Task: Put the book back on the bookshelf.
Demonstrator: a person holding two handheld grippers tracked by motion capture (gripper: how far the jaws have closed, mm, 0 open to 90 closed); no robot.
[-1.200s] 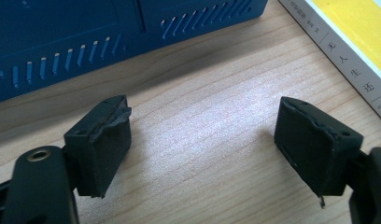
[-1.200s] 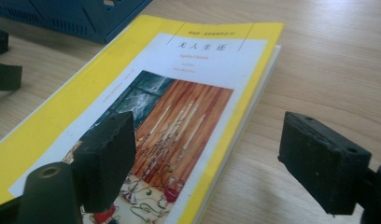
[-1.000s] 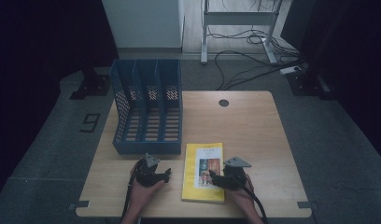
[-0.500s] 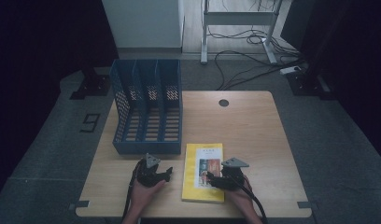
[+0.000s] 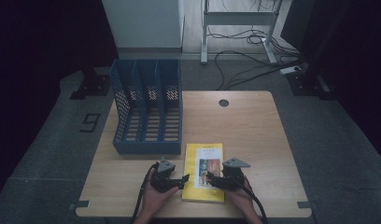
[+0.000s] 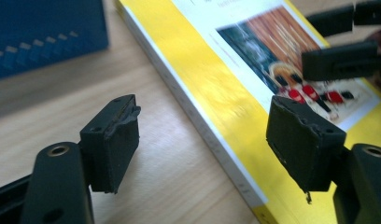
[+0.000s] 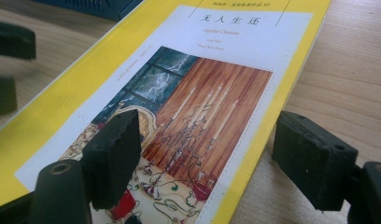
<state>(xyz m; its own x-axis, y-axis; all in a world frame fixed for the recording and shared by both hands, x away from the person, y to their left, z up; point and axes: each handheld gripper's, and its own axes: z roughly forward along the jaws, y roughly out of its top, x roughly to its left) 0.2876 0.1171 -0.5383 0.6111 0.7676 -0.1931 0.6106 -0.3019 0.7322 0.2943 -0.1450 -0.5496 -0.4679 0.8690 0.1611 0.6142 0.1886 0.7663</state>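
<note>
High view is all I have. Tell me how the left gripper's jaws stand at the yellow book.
Observer: The left gripper is open; its jaws have just been closing a little. The yellow book's spine edge lies between them, with no pad pressing on it.
Operator: Give me the right gripper too.
Observer: The right gripper is open as well, its jaws straddling the book's right edge from above; one pad hangs over the cover, the other over the table.
Operator: Read me the cover.
Observer: Under the Chinese title, the cover names Agatha Christie, above a picture of candlesticks and a stormy window.
</note>
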